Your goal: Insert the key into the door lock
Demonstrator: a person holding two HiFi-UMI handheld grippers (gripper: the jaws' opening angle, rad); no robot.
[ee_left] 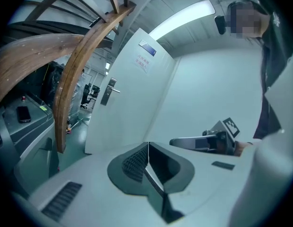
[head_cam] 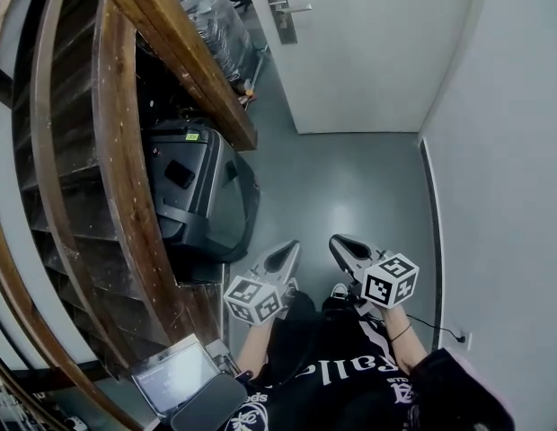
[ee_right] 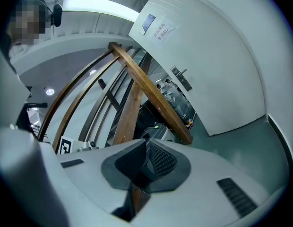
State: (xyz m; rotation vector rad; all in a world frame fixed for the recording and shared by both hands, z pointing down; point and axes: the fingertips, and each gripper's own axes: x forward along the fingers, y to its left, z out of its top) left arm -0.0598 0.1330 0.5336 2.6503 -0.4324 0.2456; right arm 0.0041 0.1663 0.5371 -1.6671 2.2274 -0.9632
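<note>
Head view puts the door lock (head_cam: 280,12) at the far end of the hallway, a metal plate with a lever handle on the white door (head_cam: 377,61), and the door looks closed. As for the key, I honestly can't spot it in any view. The left gripper view shows the same lock plate (ee_left: 108,90) well off in the distance, with a couple of paper notices (ee_left: 143,63) higher up on the door. Both grippers hang low, right in front of the person and well apart from the door. The left gripper (head_cam: 286,257) has its jaws pressed together with nothing I can make out between the pads. The right gripper (head_cam: 343,245) is just beside it and clenched the same way, with no key poking out there either. Around them there's grey floor (head_cam: 350,178) up to the door, a wooden stair railing (head_cam: 126,151) curving along the left, a dark grey case (head_cam: 202,191) tucked under it, and an open laptop (head_cam: 175,375) down by the person's feet. So my read is that the task is basically at zero. Nothing is in the lock, no key is visibly in hand, and the whole approach to the door is left to do, plus lining up and pushing the key in.
</note>
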